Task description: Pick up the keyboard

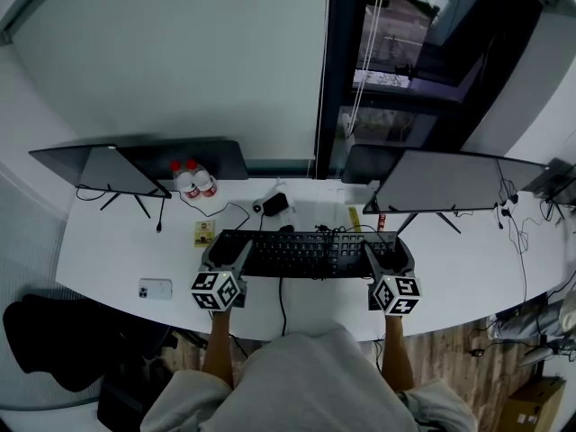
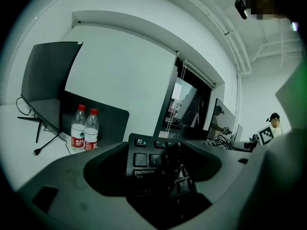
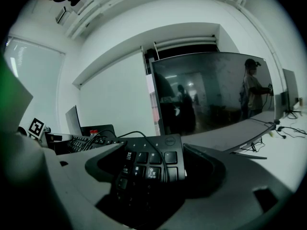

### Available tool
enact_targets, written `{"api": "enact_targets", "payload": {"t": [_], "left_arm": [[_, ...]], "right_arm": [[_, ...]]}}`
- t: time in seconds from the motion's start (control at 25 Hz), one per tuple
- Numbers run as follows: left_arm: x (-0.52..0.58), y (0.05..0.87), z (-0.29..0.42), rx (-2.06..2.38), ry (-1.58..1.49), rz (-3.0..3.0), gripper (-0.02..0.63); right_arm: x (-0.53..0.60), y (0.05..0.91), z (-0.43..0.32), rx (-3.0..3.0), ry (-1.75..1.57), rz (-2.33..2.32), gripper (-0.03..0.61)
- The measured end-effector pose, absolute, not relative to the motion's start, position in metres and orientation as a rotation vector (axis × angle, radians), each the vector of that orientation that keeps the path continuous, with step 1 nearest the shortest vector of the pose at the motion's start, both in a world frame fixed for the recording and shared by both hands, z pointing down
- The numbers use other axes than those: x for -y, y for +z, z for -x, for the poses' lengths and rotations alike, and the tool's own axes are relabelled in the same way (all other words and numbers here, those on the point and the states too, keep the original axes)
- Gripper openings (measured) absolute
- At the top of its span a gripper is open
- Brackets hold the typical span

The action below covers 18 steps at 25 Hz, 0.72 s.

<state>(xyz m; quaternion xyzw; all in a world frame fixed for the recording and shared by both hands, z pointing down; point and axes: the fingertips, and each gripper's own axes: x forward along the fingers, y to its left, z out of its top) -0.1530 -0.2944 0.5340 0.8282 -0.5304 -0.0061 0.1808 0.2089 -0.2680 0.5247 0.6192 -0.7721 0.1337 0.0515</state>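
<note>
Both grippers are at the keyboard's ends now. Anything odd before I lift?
Yes: a black cable lies draped across the keys at the right end of the keyboard, running between the jaws of the right gripper. It may snag or drag on the lift. Nothing looks spilled or damaged.

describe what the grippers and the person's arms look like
Both the left gripper and right gripper are matte grey, with two broad, scooped jaws. Each carries a white cube printed with black square markers. No cables on them show. The person wears a grey top; its sleeves stop short of the forearms, which are bare.
</note>
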Motion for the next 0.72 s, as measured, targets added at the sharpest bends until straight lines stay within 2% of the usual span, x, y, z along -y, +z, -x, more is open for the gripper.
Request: {"api": "enact_targets", "payload": {"t": [0.72], "left_arm": [[0.2925,0.5329,0.1537,1.504,-0.026,-2.328,0.319]], "right_arm": [[0.2699,0.5214,-0.2083,2.359,0.393,-1.871,0.373]]}}
